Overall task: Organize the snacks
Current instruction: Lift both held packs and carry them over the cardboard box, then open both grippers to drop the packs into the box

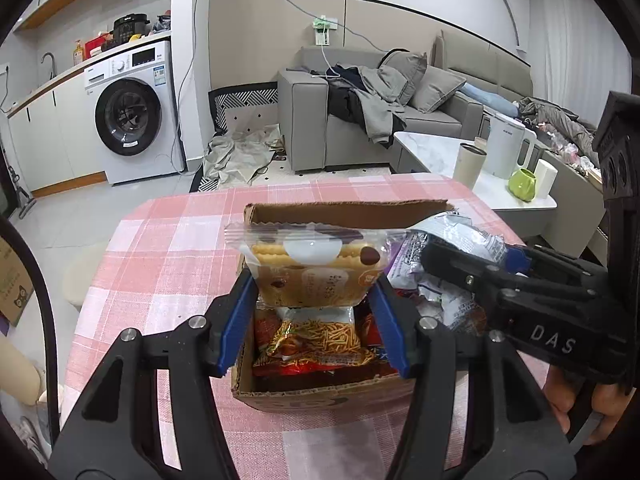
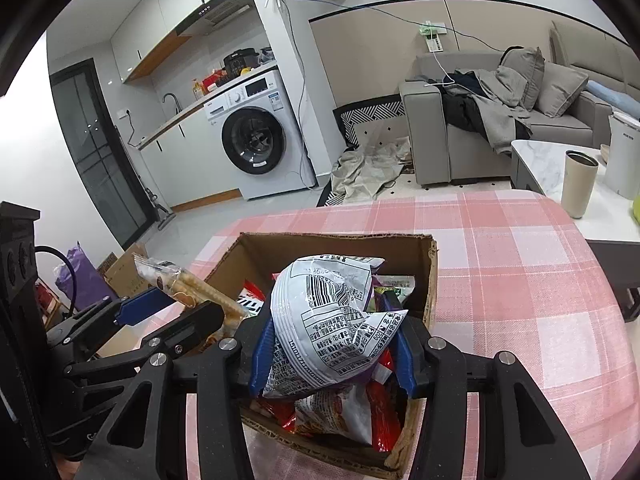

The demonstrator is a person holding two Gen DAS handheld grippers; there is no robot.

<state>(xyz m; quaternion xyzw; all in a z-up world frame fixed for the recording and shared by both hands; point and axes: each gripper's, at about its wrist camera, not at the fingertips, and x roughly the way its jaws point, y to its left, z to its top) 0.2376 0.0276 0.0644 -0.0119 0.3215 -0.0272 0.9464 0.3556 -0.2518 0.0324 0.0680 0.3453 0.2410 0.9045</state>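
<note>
Pink-and-white plaid cloth covers the bench (image 1: pixel 160 264), with a washing machine (image 1: pixel 132 112) and a grey sofa (image 1: pixel 360 120) behind it. On the bench stands an open cardboard box (image 2: pixel 430 280) already holding several snack packets, among them a bag of fried noodle sticks (image 1: pixel 320 340) on red wrappers.

Both tongs hang over the box, each loaded. The left tongs (image 1: pixel 314 300) pinch a clear-topped packet of sandwich biscuits (image 1: pixel 312 268) between blue pads, holding it upright above the middle of the box. The right tongs (image 2: pixel 334 348) pinch a crumpled silver-white snack bag (image 2: pixel 332 320) printed with a barcode, held above the box's near half; in the left view it sits just beside the biscuits, on their right.

I judge the step in hand to be placing snacks into the box, though lifting them out cannot be ruled out from these views. If placing, the next move calls for lowering one packet at a time into a free gap, spreading the pads only once it rests on the pile, and keeping the two tongs from knocking each other in the crowded opening.
</note>
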